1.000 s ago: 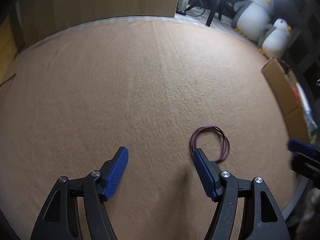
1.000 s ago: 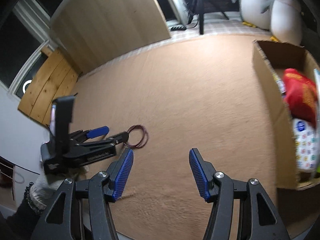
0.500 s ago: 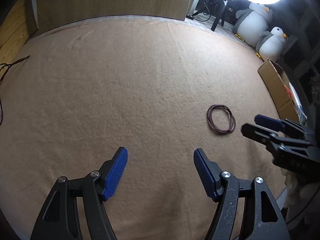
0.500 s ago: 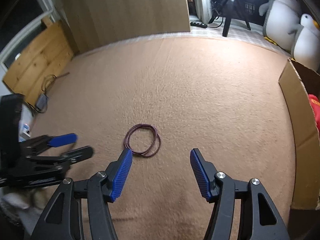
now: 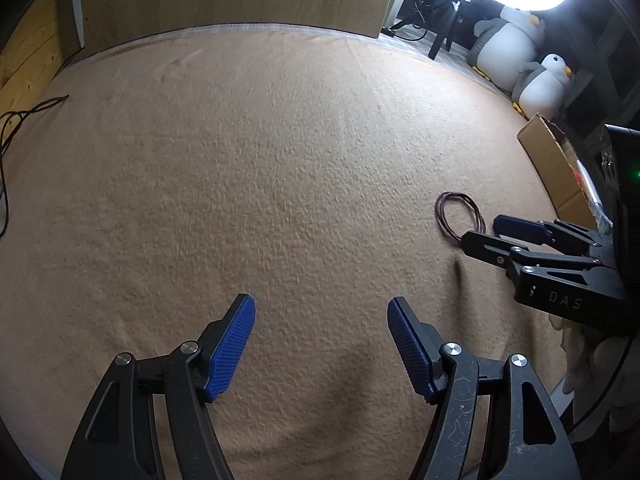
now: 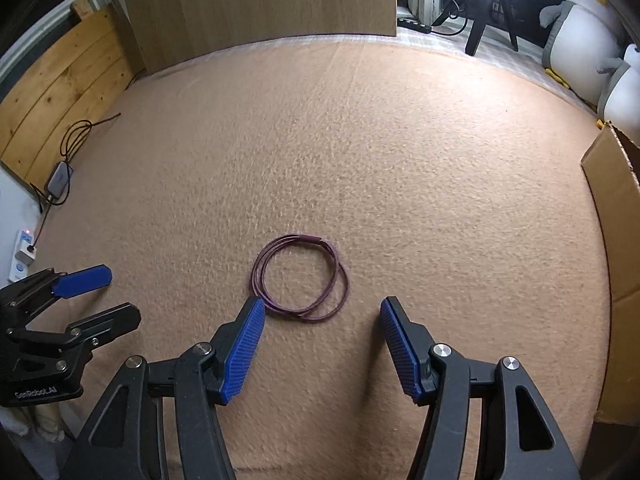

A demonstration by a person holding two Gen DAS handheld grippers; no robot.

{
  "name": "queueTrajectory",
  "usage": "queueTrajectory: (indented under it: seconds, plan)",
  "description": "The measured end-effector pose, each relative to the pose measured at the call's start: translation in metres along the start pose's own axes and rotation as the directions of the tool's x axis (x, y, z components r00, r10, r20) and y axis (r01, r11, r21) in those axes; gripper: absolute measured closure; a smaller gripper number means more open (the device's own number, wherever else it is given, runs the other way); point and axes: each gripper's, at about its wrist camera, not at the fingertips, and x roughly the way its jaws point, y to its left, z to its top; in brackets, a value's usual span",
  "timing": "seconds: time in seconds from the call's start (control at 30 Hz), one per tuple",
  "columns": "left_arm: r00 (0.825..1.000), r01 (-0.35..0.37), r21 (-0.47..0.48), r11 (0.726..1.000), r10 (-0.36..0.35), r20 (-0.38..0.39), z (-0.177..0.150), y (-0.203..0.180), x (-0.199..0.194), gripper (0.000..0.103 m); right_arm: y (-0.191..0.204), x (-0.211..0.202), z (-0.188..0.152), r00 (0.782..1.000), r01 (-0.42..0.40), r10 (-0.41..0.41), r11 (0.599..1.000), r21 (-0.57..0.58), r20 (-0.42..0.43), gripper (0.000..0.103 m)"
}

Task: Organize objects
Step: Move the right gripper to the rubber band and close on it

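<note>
The right gripper (image 6: pixel 322 344) is now swung over the cord loop (image 6: pixel 300 278), which is left flat on the blanket (image 6: pixel 360 140) just ahead of its parted, empty fingers. The left gripper (image 5: pixel 320 344), also parted, is pulled clear. A pickup is probably being set up.

Both fisheye views look steeply down along their own fingers, close over the tan carpet (image 5: pixel 280 160). The right wrist view faces the coiled purple cord (image 6: pixel 300 280) head-on; the left wrist view has it at its right side. Both share the carpet, the cardboard box (image 6: pixel 612 208) and the plush penguins (image 5: pixel 516 52).
</note>
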Motion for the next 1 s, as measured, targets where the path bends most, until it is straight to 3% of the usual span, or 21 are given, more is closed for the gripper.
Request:
queueTrajectory:
  seconds: [0.3, 0.5, 0.73, 1.0]
  plan:
    - [1.000, 0.026, -0.010, 1.000, -0.026, 0.012, -0.008, 0.008, -0.005, 0.031, 0.025, 0.011, 0.008, 0.996, 0.076, -0.080, 0.989, -0.130, -0.031, 0.047]
    - [0.999, 0.038, -0.036, 0.999, -0.038, 0.023, -0.012, 0.015, -0.008, 0.031, 0.028, 0.015, 0.019, 0.996, 0.080, -0.086, 0.987, -0.141, -0.036, 0.049]
    - [0.999, 0.045, -0.051, 0.998, -0.044, 0.032, -0.010, 0.020, -0.008, 0.031, 0.037, 0.017, 0.027, 0.996, 0.057, -0.068, 0.983, -0.177, -0.053, 0.066]
    - [0.998, 0.043, -0.067, 0.997, -0.041, 0.038, -0.012, 0.015, -0.006, 0.031, 0.039, 0.017, 0.027, 0.996, 0.041, -0.056, 0.978, -0.206, -0.068, 0.080]
